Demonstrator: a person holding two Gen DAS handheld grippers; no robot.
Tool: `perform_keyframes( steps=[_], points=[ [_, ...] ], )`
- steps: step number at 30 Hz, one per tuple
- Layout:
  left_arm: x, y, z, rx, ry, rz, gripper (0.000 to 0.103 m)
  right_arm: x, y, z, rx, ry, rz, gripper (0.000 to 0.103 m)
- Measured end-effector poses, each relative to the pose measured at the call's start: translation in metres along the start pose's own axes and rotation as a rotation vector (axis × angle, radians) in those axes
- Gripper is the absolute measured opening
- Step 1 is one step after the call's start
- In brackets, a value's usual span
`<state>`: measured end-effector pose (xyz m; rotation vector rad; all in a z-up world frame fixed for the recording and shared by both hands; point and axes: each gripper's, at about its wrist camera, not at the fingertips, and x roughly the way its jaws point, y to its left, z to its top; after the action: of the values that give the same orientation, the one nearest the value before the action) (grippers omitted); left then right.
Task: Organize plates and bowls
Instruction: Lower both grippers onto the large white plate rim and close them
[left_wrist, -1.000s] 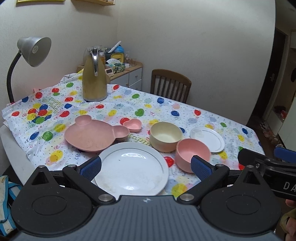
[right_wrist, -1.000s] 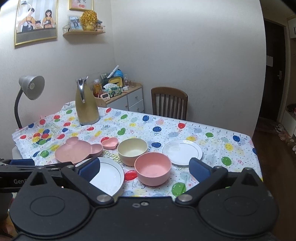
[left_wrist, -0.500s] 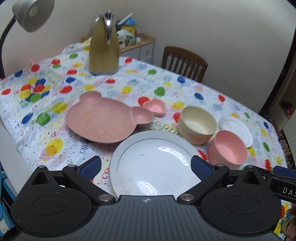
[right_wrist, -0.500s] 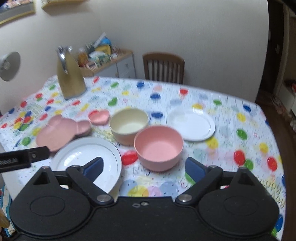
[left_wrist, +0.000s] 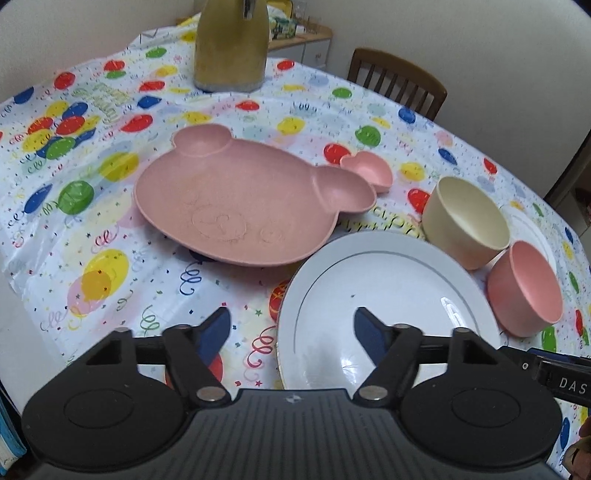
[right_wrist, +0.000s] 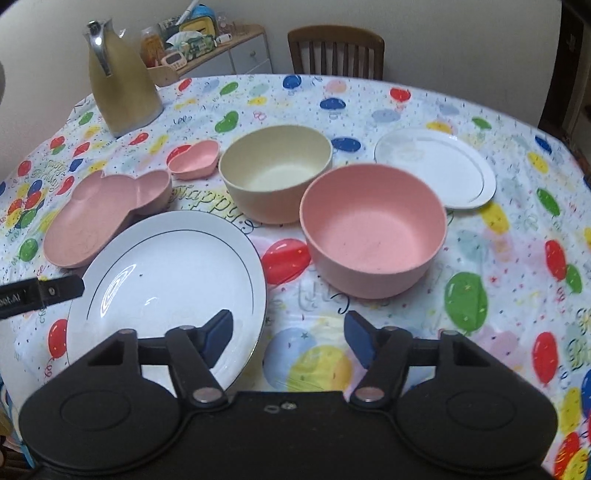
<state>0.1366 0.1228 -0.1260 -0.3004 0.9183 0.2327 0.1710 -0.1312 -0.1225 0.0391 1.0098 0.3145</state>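
A pink bear-shaped plate lies on the balloon tablecloth, with a small pink heart dish at its right ear. A large white plate lies at the front, a cream bowl and a pink bowl to its right. My left gripper is open and empty over the large plate's left rim. My right gripper is open and empty, just in front of the pink bowl, beside the large plate. A small white plate lies behind the pink bowl.
A gold thermos jug stands at the back left of the table. A wooden chair stands at the far side. A cluttered cabinet is against the wall. The cream bowl touches the pink bowl.
Both grippers have moved forward and down toward the table. The left one now hangs over the large white plate's rim; the right one is closer to the pink bowl. No dish has moved.
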Motion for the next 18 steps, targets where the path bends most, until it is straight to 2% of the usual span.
perform_keyframes(
  steps=[2, 3, 5, 7, 12, 15, 18],
  points=[
    [0.006, 0.003, 0.000, 0.001, 0.015, -0.006, 0.065, 0.008, -0.002, -0.001, 0.018, 0.031, 0.010, 0.051],
    [0.008, 0.004, 0.000, 0.001, 0.021, -0.009, 0.064, 0.011, -0.001, -0.001, 0.018, 0.041, 0.017, 0.049],
    [0.012, 0.005, 0.000, 0.005, 0.040, -0.029, 0.057, 0.016, 0.002, 0.000, 0.014, 0.051, 0.023, 0.042],
    [0.017, 0.006, 0.000, 0.000, 0.066, -0.046, 0.043, 0.019, 0.004, 0.001, 0.016, 0.057, 0.033, 0.038],
    [0.025, 0.011, 0.000, -0.019, 0.101, -0.063, 0.030, 0.024, 0.004, 0.003, 0.039, 0.078, 0.066, 0.026],
    [0.024, 0.011, 0.000, -0.018, 0.101, -0.095, 0.025, 0.024, 0.005, 0.005, 0.029, 0.075, 0.080, 0.020],
    [0.024, 0.010, 0.001, -0.011, 0.106, -0.095, 0.024, 0.025, 0.005, 0.008, 0.022, 0.074, 0.100, 0.013]
  ],
)
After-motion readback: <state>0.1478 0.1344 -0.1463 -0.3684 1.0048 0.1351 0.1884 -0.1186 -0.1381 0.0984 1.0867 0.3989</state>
